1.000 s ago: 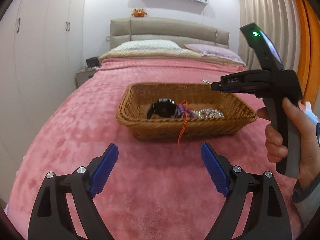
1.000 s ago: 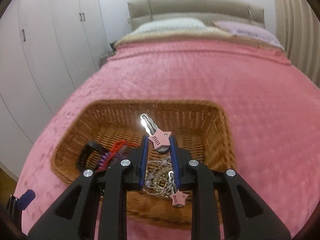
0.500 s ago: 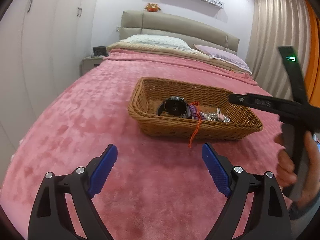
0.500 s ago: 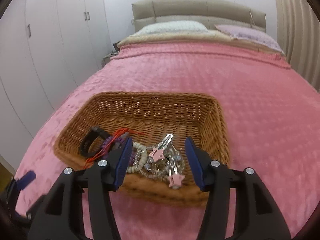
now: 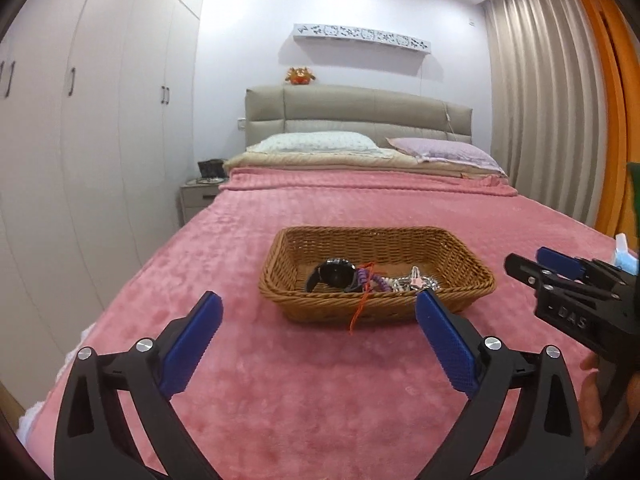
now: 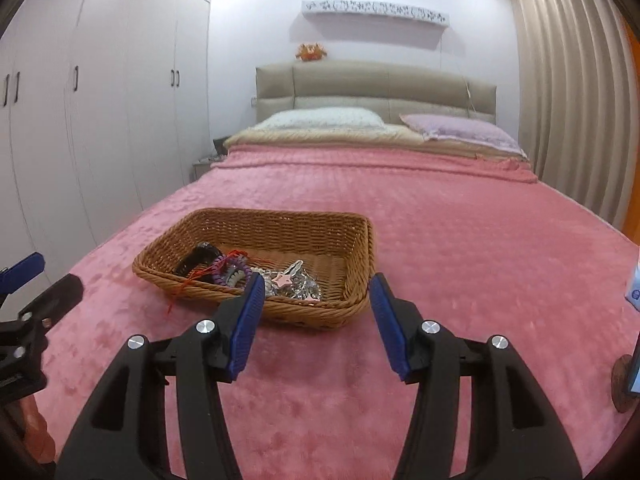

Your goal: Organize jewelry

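Observation:
A woven basket [image 5: 376,308] sits mid-bed on the pink blanket. Inside it lie a black watch [image 5: 334,274], a purple coil tie [image 5: 368,280], silver chains with a pink star hair clip [image 6: 286,278], and a red cord [image 5: 360,308] that hangs over the front wall. My left gripper [image 5: 318,300] hovers in front of the basket; its jaws are opening, with nothing between them. My right gripper [image 6: 317,282] stands open and holds nothing, just short of the basket [image 6: 312,314]. It also shows from the side as the right gripper [image 5: 528,258], right of the basket.
The pink blanket [image 5: 320,380] covers the bed; two pillows [image 5: 320,142] and a headboard lie beyond. White wardrobes [image 5: 100,140] line the left, a nightstand [image 5: 200,196] stands in the corner, and curtains [image 5: 540,120] hang right. A small blue-white packet [image 6: 634,288] is at the right edge.
My right gripper let go of the star hair clip, which now lies in the basket, then opened and drew back. The left gripper pulled back and rose, with its jaws wider.

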### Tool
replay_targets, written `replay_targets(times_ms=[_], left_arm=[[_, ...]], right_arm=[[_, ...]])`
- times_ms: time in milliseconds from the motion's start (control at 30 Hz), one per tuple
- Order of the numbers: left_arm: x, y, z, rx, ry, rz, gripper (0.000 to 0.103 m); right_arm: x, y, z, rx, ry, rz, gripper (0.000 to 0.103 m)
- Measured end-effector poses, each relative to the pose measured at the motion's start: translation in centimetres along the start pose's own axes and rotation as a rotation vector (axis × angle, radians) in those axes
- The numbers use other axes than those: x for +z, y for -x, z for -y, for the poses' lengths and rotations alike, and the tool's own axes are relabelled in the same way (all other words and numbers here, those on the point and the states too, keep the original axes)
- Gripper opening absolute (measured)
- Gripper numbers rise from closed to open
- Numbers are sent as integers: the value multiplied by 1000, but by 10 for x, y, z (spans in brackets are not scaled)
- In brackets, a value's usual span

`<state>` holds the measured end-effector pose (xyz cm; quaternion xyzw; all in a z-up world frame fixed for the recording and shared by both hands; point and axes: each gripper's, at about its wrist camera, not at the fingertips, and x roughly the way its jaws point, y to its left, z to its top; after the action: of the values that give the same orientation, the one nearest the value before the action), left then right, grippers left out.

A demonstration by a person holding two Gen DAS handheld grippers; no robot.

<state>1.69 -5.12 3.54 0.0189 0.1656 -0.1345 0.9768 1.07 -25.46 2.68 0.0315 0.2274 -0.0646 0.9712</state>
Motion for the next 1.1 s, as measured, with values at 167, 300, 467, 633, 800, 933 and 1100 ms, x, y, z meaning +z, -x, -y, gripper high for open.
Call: replay_targets(times_ms=[167, 300, 467, 633, 800, 933, 1100], left_arm=[[-22, -29, -2, 60, 21, -90, 94], [-23, -28, 1, 54, 1, -77, 94], [-27, -28, 7, 69, -29, -83, 94], [-27, -31, 7, 79, -27, -91, 94], [-27, -32, 7, 81, -27, -92, 94], [-27, -32, 6, 81, -29, -96, 95], [-27, -32, 7, 85, -32, -98, 95]], right_arm=[[-13, -1, 0, -1, 4, 39, 51], [-18, -7, 4, 10, -18, 16, 51], [-19, -9, 6, 7, -37, 5, 57], [-20, -6, 1, -7, -14, 23, 58], [-22, -4, -7, -41, 21, 44, 59], [-23, -1, -14, -60, 50, 67, 63], [-26, 0, -23, -73, 87, 80, 65]])
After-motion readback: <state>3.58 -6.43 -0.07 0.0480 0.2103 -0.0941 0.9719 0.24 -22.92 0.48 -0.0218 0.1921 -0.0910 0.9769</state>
